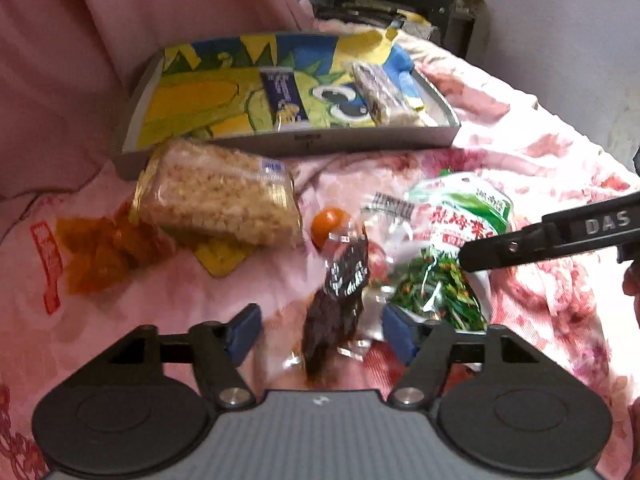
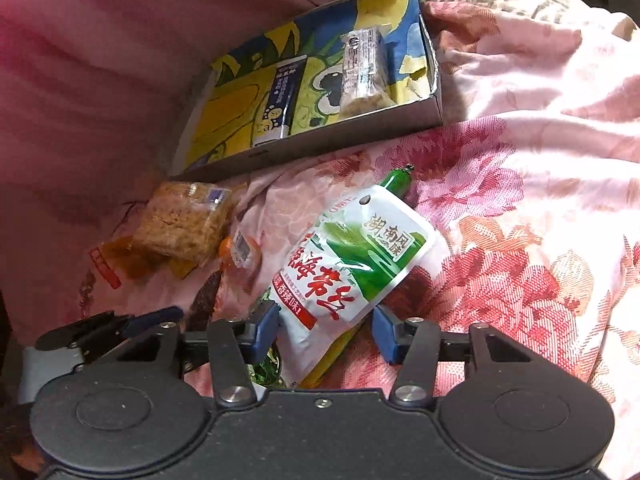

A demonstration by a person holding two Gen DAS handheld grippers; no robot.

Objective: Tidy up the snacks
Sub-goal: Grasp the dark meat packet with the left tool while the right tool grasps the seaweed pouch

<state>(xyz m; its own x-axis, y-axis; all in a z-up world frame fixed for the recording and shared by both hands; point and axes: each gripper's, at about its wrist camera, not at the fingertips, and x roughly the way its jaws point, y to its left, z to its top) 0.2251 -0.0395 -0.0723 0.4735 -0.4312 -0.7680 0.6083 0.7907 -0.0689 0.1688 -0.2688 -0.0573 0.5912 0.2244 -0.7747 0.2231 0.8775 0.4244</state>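
Cardboard tray (image 1: 256, 145) holding two wrapped bars; left tongs (image 1: 320, 336) agape astride dark packet (image 1: 340, 300), right tongs (image 2: 326, 334) agape astride green pouch (image 2: 352, 256).

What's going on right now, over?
Left hand-held gripper open around dark snack packet. Right hand-held gripper open around green-white pouch. Tray holds two bars. Nothing blocking.

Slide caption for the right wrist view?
Right tool straddles a green-and-white snack pouch on floral bedding, tray behind.
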